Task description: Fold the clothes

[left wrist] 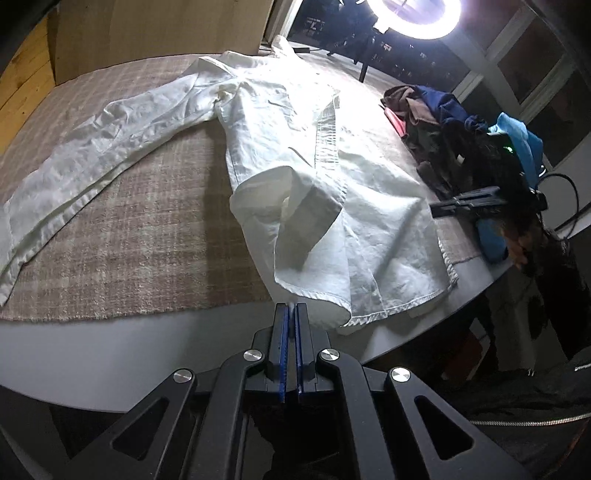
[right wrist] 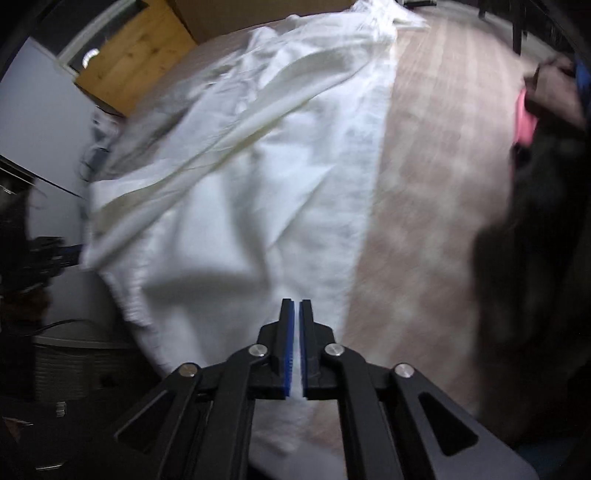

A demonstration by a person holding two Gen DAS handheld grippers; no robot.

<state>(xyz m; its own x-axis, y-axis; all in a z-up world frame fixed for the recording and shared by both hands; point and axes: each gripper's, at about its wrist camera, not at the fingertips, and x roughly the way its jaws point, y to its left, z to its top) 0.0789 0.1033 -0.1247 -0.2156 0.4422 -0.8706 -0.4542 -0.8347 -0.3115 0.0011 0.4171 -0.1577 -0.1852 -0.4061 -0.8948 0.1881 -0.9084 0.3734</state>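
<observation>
Left wrist view first: the left gripper (left wrist: 291,308) had its jaws pressed together on a thin bit of white cloth at the tips, the hem of the shirt (left wrist: 295,155); the shirt lay spread on a beige checked mat (left wrist: 147,229) on a grey table (left wrist: 110,343), one sleeve (left wrist: 92,147) stretched out to the left, the lower part folded up into a loose pocket near the gripper; a pile of dark, brown and blue clothes (left wrist: 443,122) sat at the right end of the table; the right gripper (left wrist: 465,201) showed there beside the shirt's edge, with a hand (left wrist: 517,247) behind it; a ring lamp (left wrist: 413,14) glared at the top.

Right wrist view, blurred: the right gripper (right wrist: 296,306) hovered over the shirt (right wrist: 240,184), jaws a narrow slit apart, nothing between them; the mat (right wrist: 424,221) ran bare to the right; the clothes pile (right wrist: 546,129) lay at the far right; the left gripper (right wrist: 55,254) showed dimly at the left edge.
</observation>
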